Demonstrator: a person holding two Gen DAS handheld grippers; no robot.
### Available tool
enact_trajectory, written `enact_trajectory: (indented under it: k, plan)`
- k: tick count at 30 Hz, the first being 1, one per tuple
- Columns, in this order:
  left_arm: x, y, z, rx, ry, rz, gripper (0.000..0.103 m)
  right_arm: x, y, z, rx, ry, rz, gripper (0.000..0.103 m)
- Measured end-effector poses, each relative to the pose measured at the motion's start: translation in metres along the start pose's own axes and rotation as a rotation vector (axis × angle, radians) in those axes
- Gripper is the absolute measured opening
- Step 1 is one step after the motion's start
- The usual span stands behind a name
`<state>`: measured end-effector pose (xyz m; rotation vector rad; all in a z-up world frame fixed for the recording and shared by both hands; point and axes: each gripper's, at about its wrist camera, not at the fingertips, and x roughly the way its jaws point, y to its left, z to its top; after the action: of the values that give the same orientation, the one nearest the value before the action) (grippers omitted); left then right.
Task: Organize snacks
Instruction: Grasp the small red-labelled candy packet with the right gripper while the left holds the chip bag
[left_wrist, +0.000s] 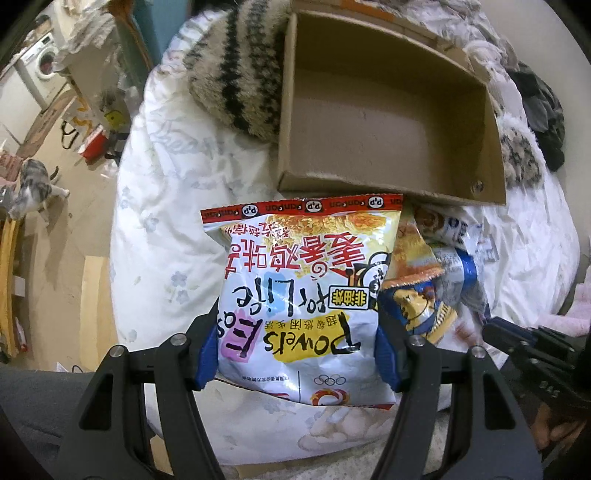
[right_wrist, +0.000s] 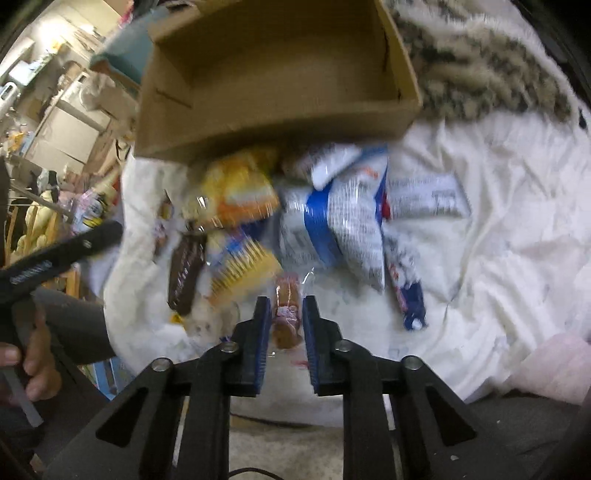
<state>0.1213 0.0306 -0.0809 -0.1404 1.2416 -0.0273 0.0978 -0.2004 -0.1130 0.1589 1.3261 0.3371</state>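
My left gripper (left_wrist: 297, 332) is shut on a large white, yellow and red snack bag (left_wrist: 295, 266), its blue pads pressing both sides. The bag sits just in front of an open cardboard box (left_wrist: 351, 184) whose inside shows no snacks. My right gripper (right_wrist: 286, 306) is shut on a small clear-wrapped brown cake (right_wrist: 286, 321) at the near edge of a snack pile. That pile holds an orange-yellow pack (right_wrist: 236, 192), a blue-and-white bag (right_wrist: 347, 221), a brown bar (right_wrist: 186, 269) and a yellow striped pack (right_wrist: 240, 269), all before the box (right_wrist: 277, 125). The right wrist view is blurred.
Everything lies on white floral bedding (left_wrist: 166, 221). A fuzzy striped blanket (left_wrist: 240, 74) presses against the box's far left side. A cat (left_wrist: 31, 188) stands on the floor at the left, near a washing machine (left_wrist: 44, 62). Pink fabric (right_wrist: 554, 362) lies at the right.
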Motion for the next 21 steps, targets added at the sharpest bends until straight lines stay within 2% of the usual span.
enact_trajectory:
  k: [3,6,11,12,13,14,15,16,17,20,21]
  plan:
    - [-0.006,0.002,0.002,-0.013,-0.042,0.017,0.064,-0.014,-0.005,0.008,0.024,-0.069,0.028,0.013]
    - [-0.012,0.003,0.004,-0.020,-0.082,0.035,0.064,-0.034,-0.009,0.018,0.033,-0.133,0.047,0.003]
    - [-0.021,0.000,0.008,0.001,-0.143,0.043,0.064,-0.051,-0.024,0.020,0.098,-0.211,0.076,0.001]
    - [-0.021,-0.001,0.008,0.008,-0.144,0.045,0.064,-0.049,-0.032,0.020,0.132,-0.190,0.086,0.001]
    - [-0.019,-0.003,0.008,0.012,-0.139,0.043,0.064,-0.046,-0.039,0.020,0.156,-0.147,0.093,0.006]
    - [-0.018,-0.003,0.008,0.011,-0.134,0.039,0.064,-0.036,-0.044,0.018,0.190,-0.080,0.106,0.010]
    - [-0.017,-0.003,0.009,0.007,-0.126,0.033,0.064,-0.017,-0.045,0.018,0.221,-0.008,0.108,0.020]
    - [-0.016,-0.004,0.009,0.002,-0.120,0.027,0.064,-0.003,-0.046,0.014,0.237,0.056,0.102,0.039]
    - [-0.015,-0.005,0.009,0.003,-0.118,0.024,0.064,0.011,-0.046,0.010,0.241,0.110,0.077,0.045]
    - [-0.015,-0.009,0.007,0.020,-0.120,0.022,0.064,0.043,-0.037,0.005,0.200,0.226,0.029,0.045]
    - [-0.016,-0.010,0.007,0.027,-0.122,0.020,0.064,0.051,-0.033,0.003,0.182,0.261,0.024,0.041]
